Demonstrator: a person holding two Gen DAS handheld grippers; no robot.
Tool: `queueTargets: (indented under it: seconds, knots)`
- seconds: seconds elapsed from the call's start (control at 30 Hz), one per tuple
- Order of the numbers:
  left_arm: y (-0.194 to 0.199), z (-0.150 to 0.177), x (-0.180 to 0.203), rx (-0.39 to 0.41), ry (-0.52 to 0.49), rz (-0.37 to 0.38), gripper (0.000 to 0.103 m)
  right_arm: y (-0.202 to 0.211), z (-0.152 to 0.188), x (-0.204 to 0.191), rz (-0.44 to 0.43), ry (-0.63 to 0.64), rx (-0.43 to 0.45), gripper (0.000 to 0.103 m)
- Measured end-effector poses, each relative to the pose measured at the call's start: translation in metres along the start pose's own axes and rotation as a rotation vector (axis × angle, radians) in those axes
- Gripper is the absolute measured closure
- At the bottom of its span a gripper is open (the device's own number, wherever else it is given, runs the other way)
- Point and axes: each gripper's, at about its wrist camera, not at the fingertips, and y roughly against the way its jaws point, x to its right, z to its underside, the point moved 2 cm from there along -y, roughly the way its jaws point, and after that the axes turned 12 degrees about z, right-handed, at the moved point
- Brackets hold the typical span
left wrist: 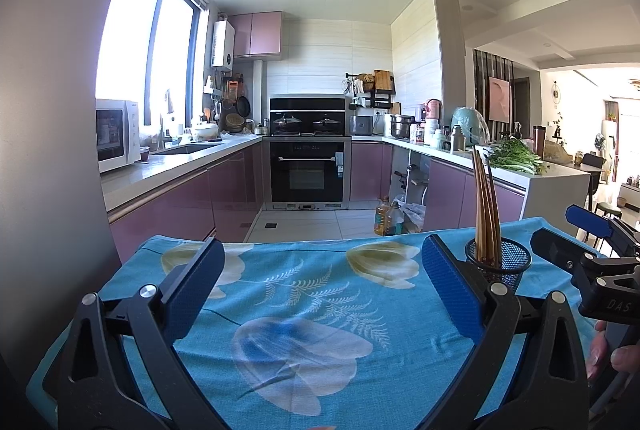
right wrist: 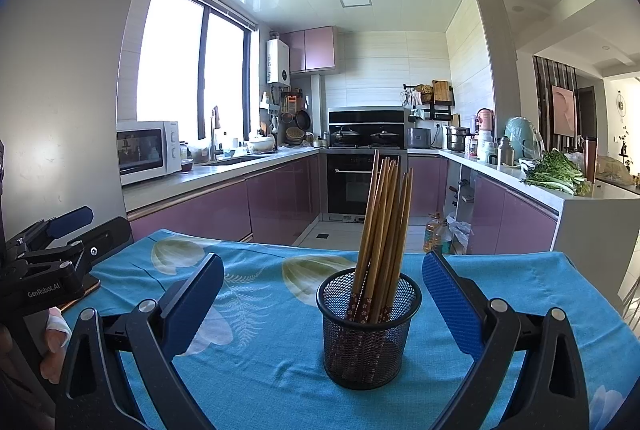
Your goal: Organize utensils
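From the left wrist camera, the left gripper hangs over a table covered by a blue flowered cloth, its two blue-padded fingers spread wide apart with nothing between them. A black mesh cup stands on the cloth just beyond the right-hand finger, partly hidden by it, and a bunch of wooden chopsticks stands in the cup, leaning a little to the left. The right gripper shows at the right edge of this view; whether it grips anything cannot be told from here. Behind the table is a kitchen with purple cabinets, a black oven, a microwave on the left counter and green vegetables on the right counter. From the right wrist camera, the right gripper has its fingers wide open and holds nothing; the mesh cup sits upright on the cloth between the two fingers, touching neither, nearer the right one. The chopsticks stand in it with their patterned ends down, fanned slightly. The left gripper appears at the left edge, apart from the cup.
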Motion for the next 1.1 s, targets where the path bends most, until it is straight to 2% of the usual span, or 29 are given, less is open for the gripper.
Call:
queueTargets:
  seconds: [1.1]
  knots:
    - [0.0009, 0.0002, -0.0008, -0.002, 0.0, -0.001, 0.006, 0.0015, -0.0019, -0.0009, 0.008, -0.006, 0.001, 0.007]
